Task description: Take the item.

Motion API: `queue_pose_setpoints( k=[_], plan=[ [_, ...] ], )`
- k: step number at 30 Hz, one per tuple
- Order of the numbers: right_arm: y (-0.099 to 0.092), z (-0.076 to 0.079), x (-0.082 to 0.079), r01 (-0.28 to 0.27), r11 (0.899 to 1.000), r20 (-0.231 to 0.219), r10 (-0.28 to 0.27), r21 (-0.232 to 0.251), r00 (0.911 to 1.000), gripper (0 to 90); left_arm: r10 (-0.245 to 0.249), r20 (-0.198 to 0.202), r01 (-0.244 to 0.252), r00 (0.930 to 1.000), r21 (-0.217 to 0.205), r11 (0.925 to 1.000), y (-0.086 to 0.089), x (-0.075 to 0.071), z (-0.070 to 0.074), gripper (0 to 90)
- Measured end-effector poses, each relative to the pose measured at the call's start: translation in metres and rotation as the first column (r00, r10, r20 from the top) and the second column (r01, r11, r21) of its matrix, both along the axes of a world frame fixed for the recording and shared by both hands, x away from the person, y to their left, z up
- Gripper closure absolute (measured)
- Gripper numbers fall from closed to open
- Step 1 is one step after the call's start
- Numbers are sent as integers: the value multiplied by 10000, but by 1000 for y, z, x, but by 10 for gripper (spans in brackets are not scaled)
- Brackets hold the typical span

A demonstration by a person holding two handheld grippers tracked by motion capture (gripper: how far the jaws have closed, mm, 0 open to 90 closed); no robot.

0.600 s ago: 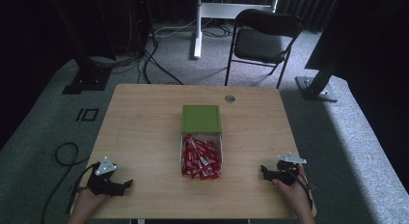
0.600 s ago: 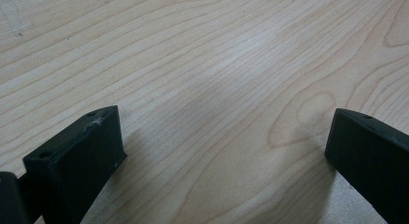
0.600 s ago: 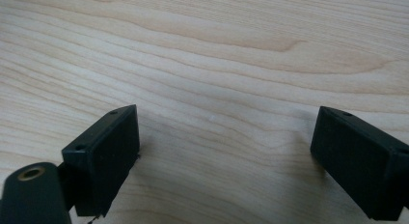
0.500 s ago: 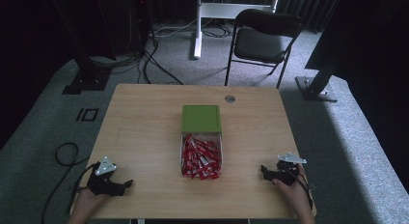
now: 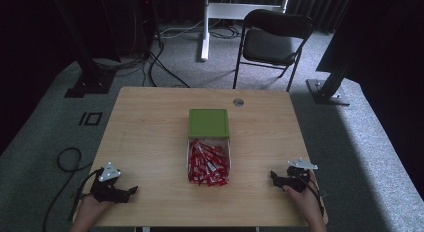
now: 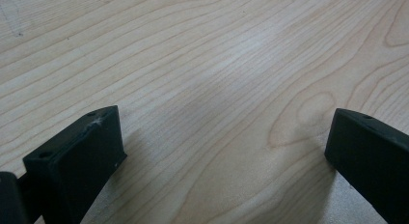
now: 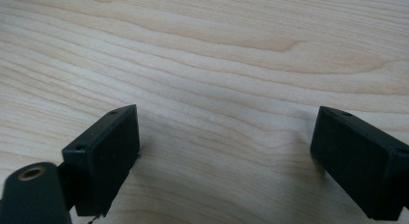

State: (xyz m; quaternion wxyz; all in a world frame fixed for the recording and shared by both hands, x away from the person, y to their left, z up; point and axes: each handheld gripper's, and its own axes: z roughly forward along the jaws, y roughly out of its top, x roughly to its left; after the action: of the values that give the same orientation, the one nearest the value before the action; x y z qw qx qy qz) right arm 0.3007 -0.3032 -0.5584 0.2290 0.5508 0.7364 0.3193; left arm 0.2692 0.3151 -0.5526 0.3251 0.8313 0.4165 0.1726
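A pale wood-grain table [image 5: 150, 127] carries a clear rectangular box [image 5: 209, 159] heaped with glossy red packets [image 5: 207, 164] at its middle, touching a flat square green lid [image 5: 208, 123] behind it. The left gripper [image 5: 131, 191] and right gripper [image 5: 273, 176] rest near the front corners, blocky black jaws spread wide, grasping nothing.

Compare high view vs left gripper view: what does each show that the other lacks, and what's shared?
High view alone: the green box, the red packets heaped in the clear tray in front of it, the right tool, both hands, the chair and the floor cables. Left gripper view alone: close wood grain, with a knot between the two black jaws, which stand wide apart and hold nothing. Shared: the wooden table and the left tool, resting low over bare wood.
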Motion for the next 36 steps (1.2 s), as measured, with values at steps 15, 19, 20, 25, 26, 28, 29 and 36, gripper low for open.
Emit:
queue_pose_setpoints(
  k=[15, 19, 20, 25, 26, 28, 29, 36],
  plan=[
    [-4, 3, -1, 299, 9981, -53, -296, 546, 9995, 132, 3, 2, -3, 10000, -2, 10000, 0, 0, 0, 8],
    [-6, 7, -1, 359, 9983, 73, -363, 449, 9993, 132, 4, 2, -4, 10000, -4, 10000, 0, 0, 0, 8],
    [-6, 8, -1, 379, 9982, 89, -383, 467, 9992, 132, 3, 2, -3, 10000, -3, 10000, 0, 0, 0, 8],
    [-5, 14, 0, 318, 9987, 234, -328, 408, 9992, 135, 4, 1, -4, 10000, -4, 10000, 0, 0, 0, 8],
    [-5, 16, 0, 294, 9988, 273, -305, 393, 9992, 135, 5, 2, -5, 10000, -5, 10000, 0, 0, 0, 8],
    [-4, 19, 1, 262, 9988, 356, -276, 407, 9990, 138, -1, 6, 1, 10000, 3, 10000, 0, 0, 0, 8],
    [-4, 20, 1, 247, 9988, 386, -263, 424, 9989, 138, 4, 1, -4, 10000, -3, 10000, 0, 0, 0, 8],
    [1, 32, 5, 114, 9992, 618, -138, 384, 9980, 142, 4, 2, -4, 10000, -4, 10000, 0, 0, 0, 8]
  ],
)
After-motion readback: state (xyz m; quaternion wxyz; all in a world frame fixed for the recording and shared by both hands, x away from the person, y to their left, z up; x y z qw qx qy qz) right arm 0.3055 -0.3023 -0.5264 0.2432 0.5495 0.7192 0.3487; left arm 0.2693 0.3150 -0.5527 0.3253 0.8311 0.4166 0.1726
